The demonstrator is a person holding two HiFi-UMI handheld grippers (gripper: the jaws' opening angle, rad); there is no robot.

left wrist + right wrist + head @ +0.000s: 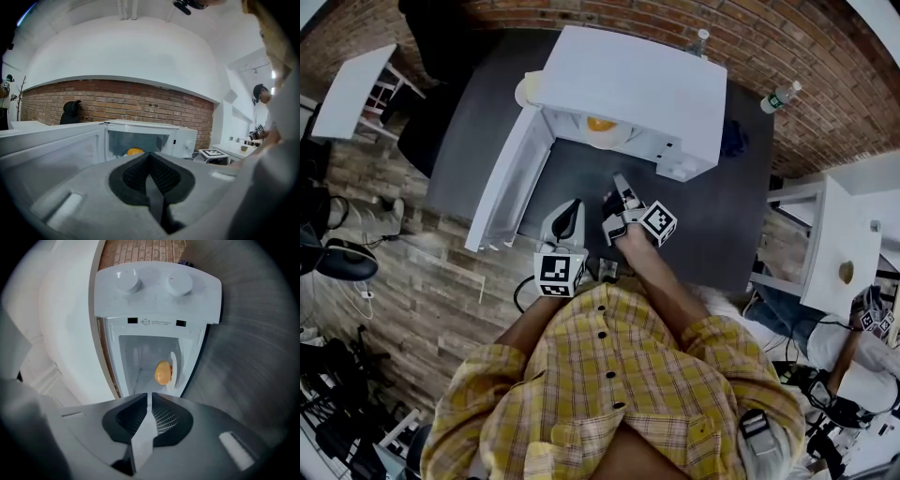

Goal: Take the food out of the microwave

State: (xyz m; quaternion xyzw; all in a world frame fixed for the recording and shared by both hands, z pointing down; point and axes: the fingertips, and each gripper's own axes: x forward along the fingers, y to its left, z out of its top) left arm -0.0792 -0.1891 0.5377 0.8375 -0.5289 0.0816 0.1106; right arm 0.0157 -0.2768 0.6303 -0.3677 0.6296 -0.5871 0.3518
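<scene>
1. Person in a yellow plaid shirt (609, 394) stands at a dark grey table (741, 216), one gripper in each hand, both held in front of the chest.
2. Left gripper (572, 208): held above the table's near edge, its marker cube (561, 272) close to the shirt. In the left gripper view the jaws (150, 154) are pressed together with nothing between them.
3. Right gripper (619, 183): just beside the left one and a little farther forward, aimed at the oven's opening. In the right gripper view the jaws (150, 397) stand a narrow slit apart and are empty. That view is rolled onto its side.
4. Both grippers are outside the oven cavity, clear of the food.
5. White microwave (628, 84) sits on the table, its door (502, 183) swung fully open to the person's left.
6. Control panel on the oven's right side carries two round knobs (126, 281).
7. Food (600, 123): a rounded orange-yellow item inside the cavity, resting on a white plate (616, 139). It shows in both gripper views (134, 151) (162, 373).
8. Two plastic bottles stand behind the oven, one at its back (698, 42), one near the table's far right corner (781, 97).
9. Brick wall (675, 19) runs behind the table.
</scene>
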